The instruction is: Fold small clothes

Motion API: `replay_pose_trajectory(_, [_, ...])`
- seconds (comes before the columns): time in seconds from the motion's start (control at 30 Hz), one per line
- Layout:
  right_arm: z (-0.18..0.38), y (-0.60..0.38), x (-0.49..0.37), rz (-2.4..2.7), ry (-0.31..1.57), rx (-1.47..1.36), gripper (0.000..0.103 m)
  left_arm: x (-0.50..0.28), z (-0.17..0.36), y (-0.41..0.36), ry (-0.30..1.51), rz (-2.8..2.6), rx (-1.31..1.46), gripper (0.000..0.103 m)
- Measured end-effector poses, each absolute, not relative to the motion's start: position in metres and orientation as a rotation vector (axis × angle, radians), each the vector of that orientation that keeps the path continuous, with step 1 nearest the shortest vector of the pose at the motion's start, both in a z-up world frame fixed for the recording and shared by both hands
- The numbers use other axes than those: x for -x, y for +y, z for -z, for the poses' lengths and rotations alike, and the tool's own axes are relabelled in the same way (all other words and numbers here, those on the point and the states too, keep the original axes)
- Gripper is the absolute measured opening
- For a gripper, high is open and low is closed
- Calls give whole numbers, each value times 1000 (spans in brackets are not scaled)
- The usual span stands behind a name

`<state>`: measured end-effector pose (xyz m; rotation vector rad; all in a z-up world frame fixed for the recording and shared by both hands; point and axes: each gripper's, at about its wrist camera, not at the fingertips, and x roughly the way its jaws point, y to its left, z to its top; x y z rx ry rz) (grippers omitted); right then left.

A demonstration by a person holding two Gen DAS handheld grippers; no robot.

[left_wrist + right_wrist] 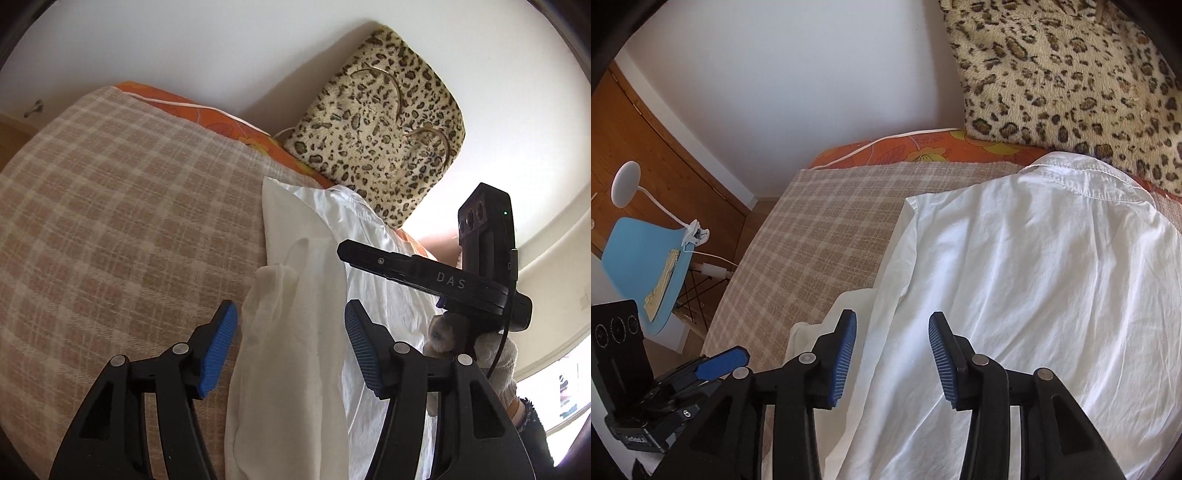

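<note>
Mostly flat, wrinkled white shirt (1015, 280) back-up on checked blanket (820, 229); both grippers' fingers apart, holding nothing.

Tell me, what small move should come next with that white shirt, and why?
Probably the left gripper should close on the shirt's folded side edge, which lies between its open fingers. The white shirt lies back-up on the checked blanket, ungripped.

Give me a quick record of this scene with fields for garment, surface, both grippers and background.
garment: white shirt, spread back-up, collar at the far end
surface: beige checked blanket on the bed
left gripper: open, over the shirt's folded sleeve edge
right gripper: open, over the shirt's lower part
background: leopard-print cushion against the wall; blue chair
</note>
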<state>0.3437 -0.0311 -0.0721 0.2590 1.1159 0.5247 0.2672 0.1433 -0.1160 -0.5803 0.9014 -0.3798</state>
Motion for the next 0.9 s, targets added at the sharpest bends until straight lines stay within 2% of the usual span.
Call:
replay_pose_trajectory(0.13, [73,-22,-352,-544,1138,-255,44,-277,127,144,904,395,642,57])
replay_pose_trajectory(0.17, [74,-18,-353,-552,1148,-242,43,-279,128,143,902,408,645,50])
replay_pose_trajectory(0.2, [75,-14,-353,-551,1155,-229,36,-281,130,142,904,417,647,36])
replay_pose_trajectory(0.23, [77,-10,-353,-555,1162,-217,32,-283,133,140,914,422,651,29])
replay_pose_trajectory(0.27, [78,-7,-353,-554,1170,-204,26,-285,135,139,921,429,658,14])
replay_pose_trajectory(0.3, [80,-5,-352,-547,1173,-196,22,-287,139,138,926,430,664,4])
replay_pose_trajectory(0.33, [81,-3,-352,-542,1176,-191,18,-288,141,138,926,423,671,4])
replay_pose_trajectory(0.4, [84,-2,-351,-536,1182,-187,5,-286,142,141,916,398,677,2])
replay_pose_trajectory(0.5, [84,-6,-348,-533,1171,-174,0,-281,136,146,896,367,638,2])
replay_pose_trajectory(0.73, [99,-39,-353,-424,1204,-142,0,-281,138,155,900,231,523,1])
replay_pose_trajectory(0.77, [102,-41,-352,-404,1202,-127,3,-281,140,157,903,223,526,1])
replay_pose_trajectory(0.83, [103,-42,-351,-396,1204,-114,17,-278,139,164,912,201,548,1])
replay_pose_trajectory(0.87, [100,-43,-350,-390,1198,-112,36,-276,138,167,923,225,573,1])
replay_pose_trajectory(0.9, [93,-43,-348,-392,1171,-105,39,-272,134,169,928,234,582,3])
